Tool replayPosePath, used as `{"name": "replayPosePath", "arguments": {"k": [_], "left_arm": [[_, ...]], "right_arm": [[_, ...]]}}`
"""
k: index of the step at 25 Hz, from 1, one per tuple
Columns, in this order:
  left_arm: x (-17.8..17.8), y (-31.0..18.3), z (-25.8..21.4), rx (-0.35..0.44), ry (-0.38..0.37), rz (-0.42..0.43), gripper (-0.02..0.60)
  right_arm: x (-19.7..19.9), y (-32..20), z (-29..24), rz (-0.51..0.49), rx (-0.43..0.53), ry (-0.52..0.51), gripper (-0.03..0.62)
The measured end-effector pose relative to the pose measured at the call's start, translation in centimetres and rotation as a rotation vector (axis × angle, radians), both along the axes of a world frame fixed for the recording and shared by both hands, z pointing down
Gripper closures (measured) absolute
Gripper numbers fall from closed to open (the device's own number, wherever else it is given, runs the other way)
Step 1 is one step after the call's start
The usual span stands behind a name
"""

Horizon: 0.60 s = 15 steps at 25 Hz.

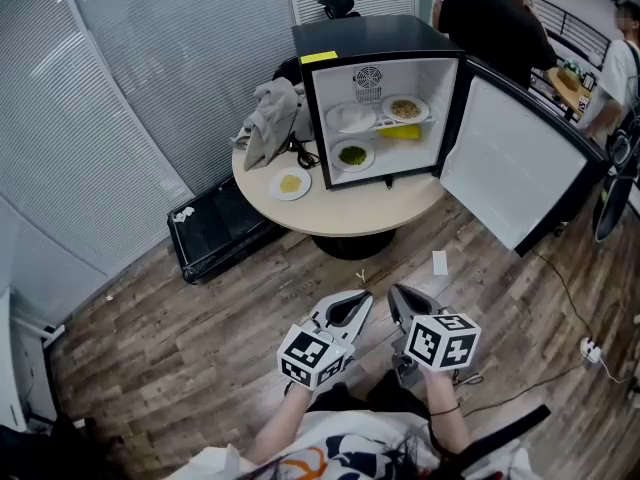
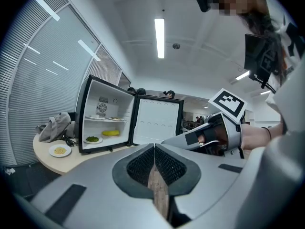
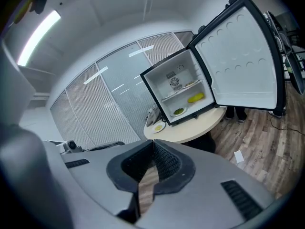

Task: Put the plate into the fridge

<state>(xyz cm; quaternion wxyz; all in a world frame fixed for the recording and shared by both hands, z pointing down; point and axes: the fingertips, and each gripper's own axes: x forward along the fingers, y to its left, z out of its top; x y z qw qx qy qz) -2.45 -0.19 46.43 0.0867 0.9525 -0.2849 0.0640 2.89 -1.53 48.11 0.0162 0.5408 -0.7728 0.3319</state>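
Both grippers are low and near the person, side by side over the wood floor [image 1: 200, 338]. Left gripper [image 1: 358, 304]: jaws together, tips meeting, nothing between them. Far ahead and left of it, a black case [image 1: 215, 230] lies on the floor by the blinds. Straight ahead of both grippers, well apart from them, is a round table [image 1: 372, 214]. A grey cloth [image 1: 270, 118] is heaped at the table's left edge. The plate [image 1: 290, 183], white with yellow food, sits on the table just in front of the cloth, ahead and slightly left of the left gripper. It is outside the fridge [image 1: 370, 36], just left of its open front. The fridge stands on the table ahead of both grippers. Inside, the upper shelf holds a white dish [image 1: 350, 118] on the left and a dish of food [image 1: 405, 108] on the right. Something yellow [image 1: 400, 132] lies under that shelf. A dish of greens [image 1: 352, 155] sits on the bottom. Right gripper [image 1: 400, 304]: jaws closed tight, nothing held, tips just beside the left gripper's tips. A paper scrap [image 1: 440, 262] lies on the floor between it and the table. The door [image 1: 515, 163] is swung wide, ahead and right of the right gripper. Two people [image 1: 495, 18] stand far ahead to the right, behind the fridge.
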Motion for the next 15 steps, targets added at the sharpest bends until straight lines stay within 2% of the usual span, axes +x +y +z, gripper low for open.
{"name": "replayPosePath", "arguments": {"k": [15], "left_arm": [[-2.0,0.2,-0.2,0.005,0.005,-0.029,0.571]], "right_arm": [[-2.0,0.3,0.6,-0.045,-0.008,0.011,0.576]]}}
